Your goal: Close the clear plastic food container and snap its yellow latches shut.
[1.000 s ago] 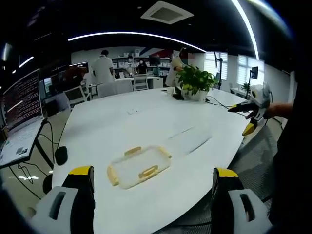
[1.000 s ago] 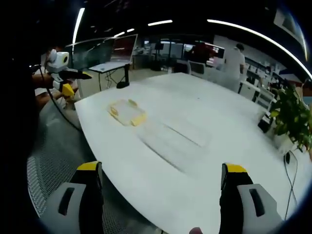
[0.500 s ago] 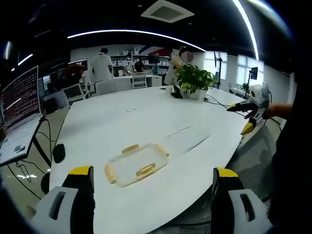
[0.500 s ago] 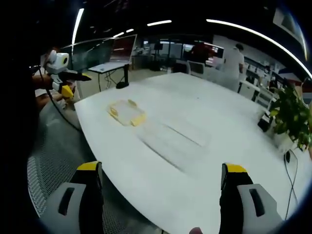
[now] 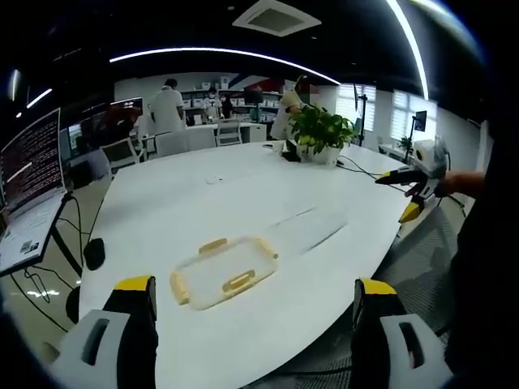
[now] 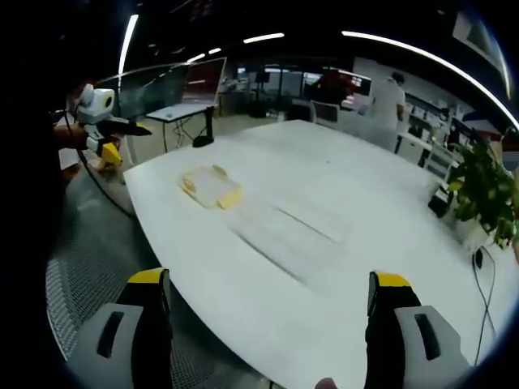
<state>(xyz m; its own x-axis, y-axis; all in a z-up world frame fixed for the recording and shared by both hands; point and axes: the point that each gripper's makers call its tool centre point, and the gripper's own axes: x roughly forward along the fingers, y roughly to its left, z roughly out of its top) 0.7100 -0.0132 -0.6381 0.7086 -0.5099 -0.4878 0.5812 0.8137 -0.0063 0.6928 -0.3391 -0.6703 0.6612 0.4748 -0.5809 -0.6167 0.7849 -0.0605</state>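
Left gripper view: my left tongs point(image 5: 253, 324) and right tongs point(image 6: 272, 312) gape open, empty, above the white tabletop point(image 5: 243, 203); the clear container point(image 5: 223, 271) lies apart from both.

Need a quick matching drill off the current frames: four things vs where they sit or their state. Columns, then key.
Things:
1. clear lid with yellow latches
2. clear container base
3. potted plant
4. left tool

Places or states:
A. far end of the white table
B. open, held short of the table's near edge
C. flat on the table, nearest that tool
D. on the table just beyond the lid, on the side toward the right tool

Pairs: 1-C, 2-D, 3-A, 4-B
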